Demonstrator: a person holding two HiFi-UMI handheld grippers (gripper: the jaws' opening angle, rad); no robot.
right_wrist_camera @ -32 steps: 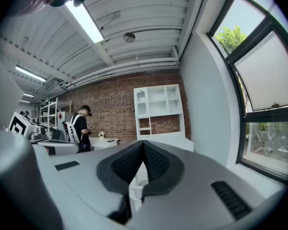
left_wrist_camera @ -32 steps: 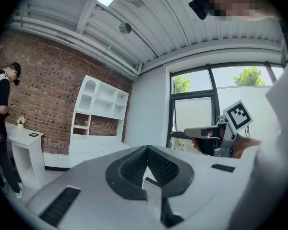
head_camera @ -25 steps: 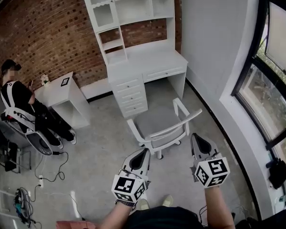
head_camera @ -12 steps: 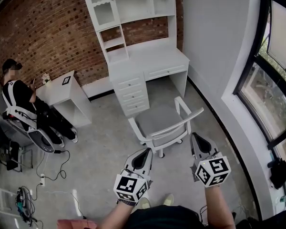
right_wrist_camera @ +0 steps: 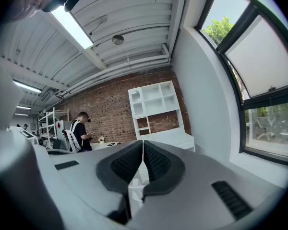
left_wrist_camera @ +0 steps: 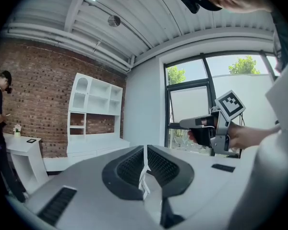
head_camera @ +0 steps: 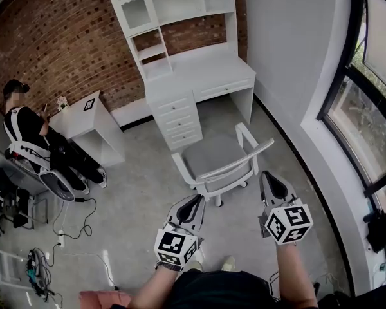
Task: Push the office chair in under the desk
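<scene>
- Chair (head_camera: pixel 215 163): centre of frame, on open floor, apart from the desk (head_camera: pixel 199 76) at upper centre; not yet under it.
- Backrest (head_camera: pixel 235 164) turned toward the lower edge of the frame, seat toward the desk.
- Left gripper (head_camera: pixel 194 201) and right gripper (head_camera: pixel 269 177): lower centre, just short of the backrest, no visible contact; jaws of each pressed together, nothing between them.
- Judged step: approach to the backrest, before contact.
- Set one closed tip near each end of the backrest top rail, level with each other; push with jaws together as blunt pads, without a grip.
- Apply equal force on both sides; expect swivel and caster drift under uneven force.
- Aim the seat at the kneehole (head_camera: pixel 224 111), right of the drawers (head_camera: pixel 177 124); appears slightly angled to it, so square up first.
- Watch the armrests (head_camera: pixel 248 137): possible catch on the desk front edge or the drawer side.
- Edges: drawers at the left of the opening, desk leg and wall (head_camera: pixel 289 63) at the right; likely a narrow margin on both sides.
- Open room: bare floor left of the chair, toward the small table (head_camera: pixel 90 124) and the seated person (head_camera: pixel 29 131) at centre left, both well apart from the push path.
- Cables (head_camera: pixel 71 227) at lower left, outside the path; avoid stepping that way.
- Stop at first resistance; judge depth by the backrest nearing the desk front.
</scene>
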